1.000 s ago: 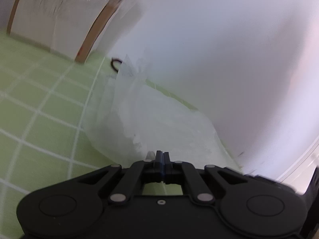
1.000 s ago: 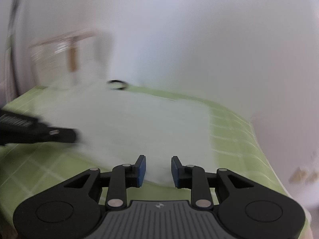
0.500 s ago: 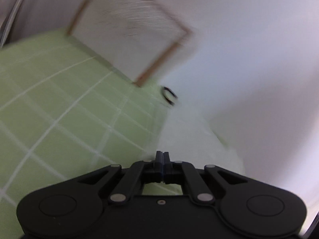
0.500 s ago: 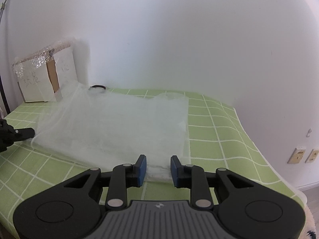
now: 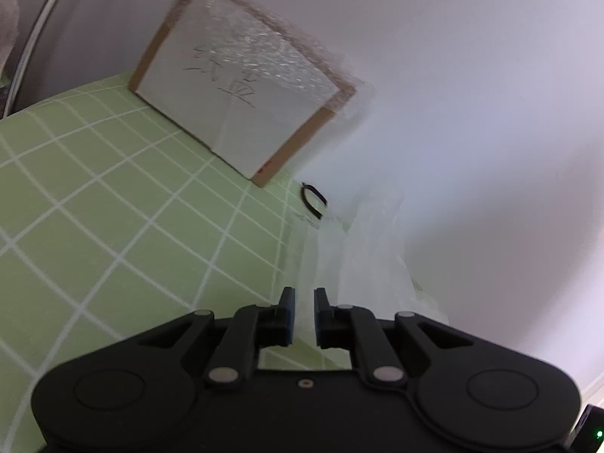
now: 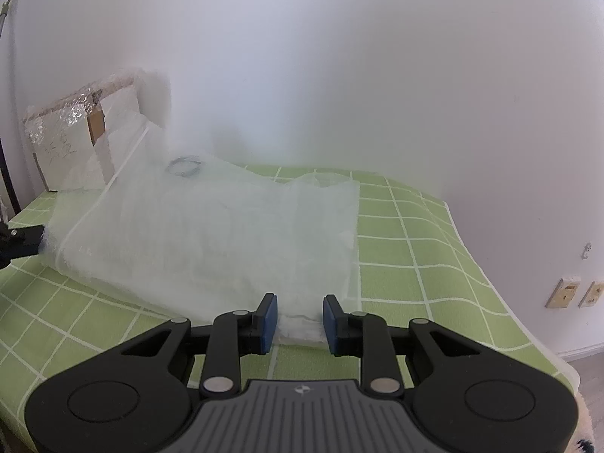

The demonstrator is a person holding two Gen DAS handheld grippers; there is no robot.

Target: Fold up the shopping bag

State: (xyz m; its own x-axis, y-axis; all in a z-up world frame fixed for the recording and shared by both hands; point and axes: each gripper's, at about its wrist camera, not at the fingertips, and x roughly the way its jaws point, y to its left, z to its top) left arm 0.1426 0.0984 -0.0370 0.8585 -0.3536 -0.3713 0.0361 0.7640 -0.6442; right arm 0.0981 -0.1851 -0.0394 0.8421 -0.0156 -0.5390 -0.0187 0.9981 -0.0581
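The big translucent white plastic shopping bag point(image 6: 211, 234) lies spread over the green grid-patterned tablecloth point(image 6: 407, 249), so folding looks barely started imo. Right gripper point(image 6: 300, 317) hovers low at its near edge, jaws apart, gripping nothing. Left gripper point(image 5: 305, 315) has just been opening, bag edge between its parted jaws.

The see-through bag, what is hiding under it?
Under the bag lies the green checked cloth, showing faintly through. A dark ring sits by its far edge, and the film there veils it. Nothing else shows, though the crumpled layers blur the middle.
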